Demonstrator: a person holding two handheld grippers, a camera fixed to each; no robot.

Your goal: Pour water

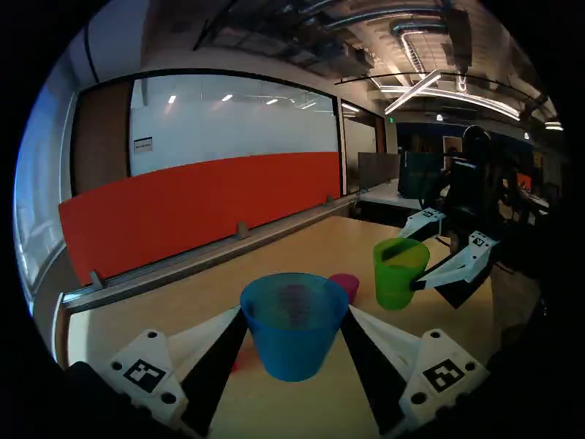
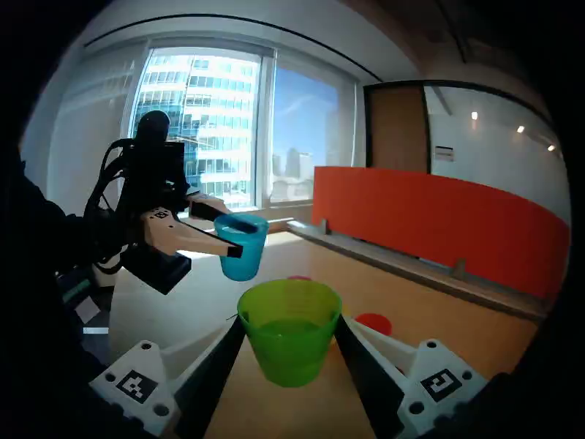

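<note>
Both cups lifted, pour not yet begun.
Left gripper (image 1: 295,316) jaws clamp the blue cup (image 1: 295,340); right gripper (image 2: 290,328) jaws clamp the green cup (image 2: 290,351), at 2 o'clock from the blue. Both are upright above the surface (image 1: 314,245); tipping is left.

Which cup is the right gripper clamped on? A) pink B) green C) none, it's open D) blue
B: in the right gripper view, both fingers of the right gripper press on the green cup, while the blue cup sits in the left gripper.
</note>
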